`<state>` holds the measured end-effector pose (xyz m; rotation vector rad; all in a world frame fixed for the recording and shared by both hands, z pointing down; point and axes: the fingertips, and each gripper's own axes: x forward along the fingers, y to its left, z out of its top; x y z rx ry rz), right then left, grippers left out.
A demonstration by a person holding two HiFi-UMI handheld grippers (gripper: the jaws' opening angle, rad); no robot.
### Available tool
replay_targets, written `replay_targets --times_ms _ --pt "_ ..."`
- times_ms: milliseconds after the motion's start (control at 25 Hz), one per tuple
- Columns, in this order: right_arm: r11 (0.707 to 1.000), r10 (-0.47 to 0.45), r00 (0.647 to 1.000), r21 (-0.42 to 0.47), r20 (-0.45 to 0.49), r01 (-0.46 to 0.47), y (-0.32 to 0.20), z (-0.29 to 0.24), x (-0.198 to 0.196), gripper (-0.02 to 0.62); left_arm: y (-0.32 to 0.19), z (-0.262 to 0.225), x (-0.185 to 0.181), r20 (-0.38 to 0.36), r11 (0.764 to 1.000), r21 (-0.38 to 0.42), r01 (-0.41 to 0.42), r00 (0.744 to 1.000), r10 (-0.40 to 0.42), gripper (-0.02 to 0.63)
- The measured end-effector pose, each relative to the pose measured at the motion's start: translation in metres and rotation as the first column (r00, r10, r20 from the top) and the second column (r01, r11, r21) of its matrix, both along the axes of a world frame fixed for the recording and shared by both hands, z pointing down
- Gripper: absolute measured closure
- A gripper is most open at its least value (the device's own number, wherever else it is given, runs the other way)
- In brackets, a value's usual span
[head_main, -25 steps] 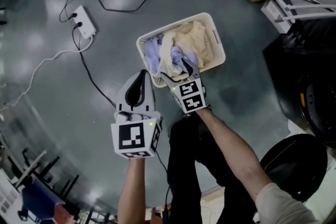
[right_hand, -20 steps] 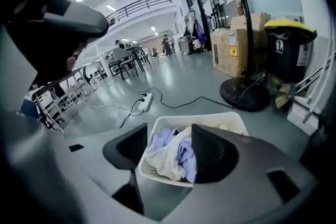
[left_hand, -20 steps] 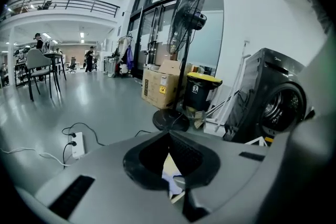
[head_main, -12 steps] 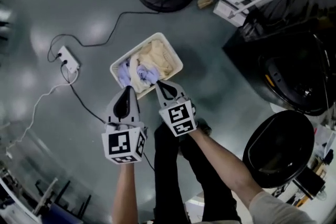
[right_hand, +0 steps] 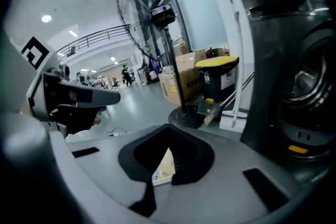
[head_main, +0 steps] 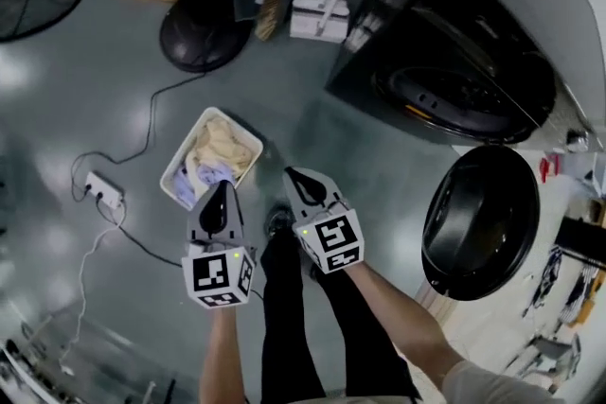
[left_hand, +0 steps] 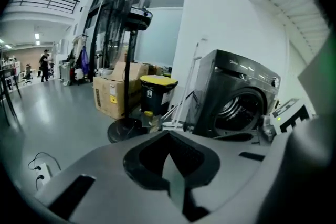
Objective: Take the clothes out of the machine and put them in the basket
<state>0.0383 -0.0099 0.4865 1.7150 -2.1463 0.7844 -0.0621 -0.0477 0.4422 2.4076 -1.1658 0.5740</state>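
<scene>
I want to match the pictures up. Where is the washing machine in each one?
Head view: washing machine, upper right.
Left gripper view: machine right of centre.
Right gripper view: machine along the right edge.
Shared landmark: the fan's round black base, left of the machine in all three.

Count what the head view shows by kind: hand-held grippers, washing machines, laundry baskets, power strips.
Hand-held grippers: 2, the left hand-held gripper and the right hand-held gripper
Dark grey front-loading washing machine: 1
White plastic laundry basket: 1
White plastic power strip: 1
Total: 5
</scene>
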Motion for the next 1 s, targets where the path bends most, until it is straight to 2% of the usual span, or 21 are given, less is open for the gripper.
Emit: replay_targets --times_ms 80,240,480,720,880,1000 --pt "0.995 0.098 0.995 0.018 -0.016 -0.097 0.016 -0.018 0.047 0.572 0.004 -0.011 0.04 -0.011 0.997 0.002 -0.078 0.997 0.078 0.589" --pt "0.965 0.26 0.965 0.051 -0.039 -0.258 0.061 -0.058 0.137 0.572 0.021 -0.043 0.116 -0.028 0.976 0.01 -0.217 0.976 0.218 0.589" --pt "0.887 0.46 0.884 0.086 -0.087 -0.453 0.139 -0.118 0.239 0.572 0.047 -0.104 0.201 -0.009 0.92 0.087 -0.381 0.923 0.384 0.589" --pt "0.838 0.545 0.824 0.136 -0.155 -0.529 0.193 -0.198 0.296 0.572 0.067 -0.187 0.258 -0.002 0.882 0.148 -0.447 0.892 0.453 0.589" --pt "0.815 0.577 0.8 0.182 -0.165 -0.55 0.208 -0.262 0.326 0.572 0.076 -0.248 0.283 -0.017 0.867 0.192 -0.459 0.882 0.471 0.589" --pt "0.801 0.592 0.79 0.224 -0.159 -0.556 0.216 -0.304 0.335 0.572 0.083 -0.291 0.291 -0.032 0.858 0.23 -0.459 0.878 0.478 0.589"
